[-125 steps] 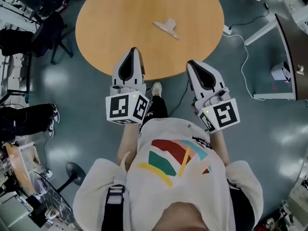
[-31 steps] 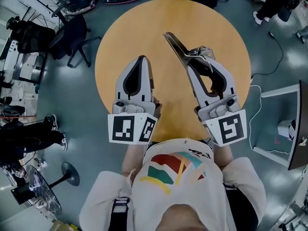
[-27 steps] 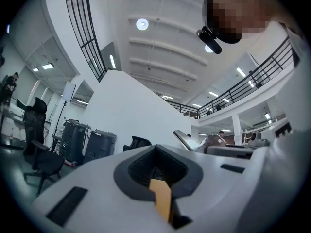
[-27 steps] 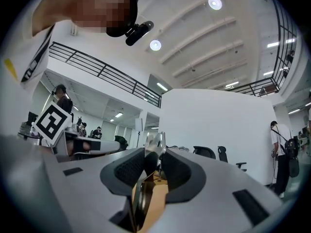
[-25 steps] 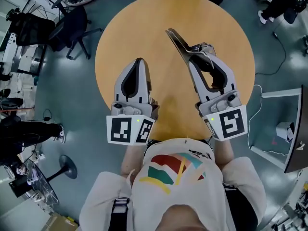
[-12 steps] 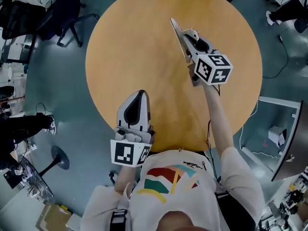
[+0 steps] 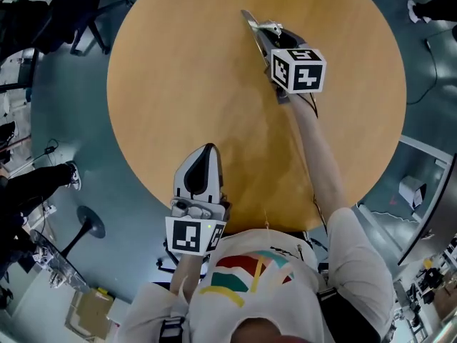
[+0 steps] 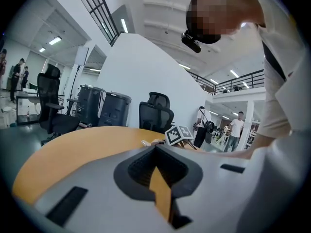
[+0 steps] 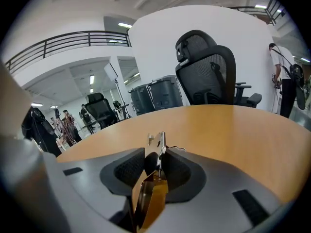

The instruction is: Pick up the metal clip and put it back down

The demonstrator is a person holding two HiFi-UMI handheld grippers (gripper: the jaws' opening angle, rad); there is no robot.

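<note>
**Metal clip [image 7: 257,26] pinched in the right gripper over a round table**

The right gripper [image 7: 270,43] is reaching out on a straight arm, and its jaws are clamping the thin steel clip [image 9: 156,147] edge-on. The clip's tip is poking out toward the far side. It is sitting at about one o'clock on the wooden table [image 7: 178,84]. From above it is hard to judge whether it is touching the wood or hanging just over it.

The left gripper [image 7: 203,164] is idling at six o'clock by the near rim, with its jaws pressed together on nothing.

If the jaws are opening while the clip is hanging high, it is likely bouncing and skidding toward the rim at twelve o'clock. The narrow pinch is also inviting a twist.

Bare wood is lying open from nine through three o'clock.
</note>
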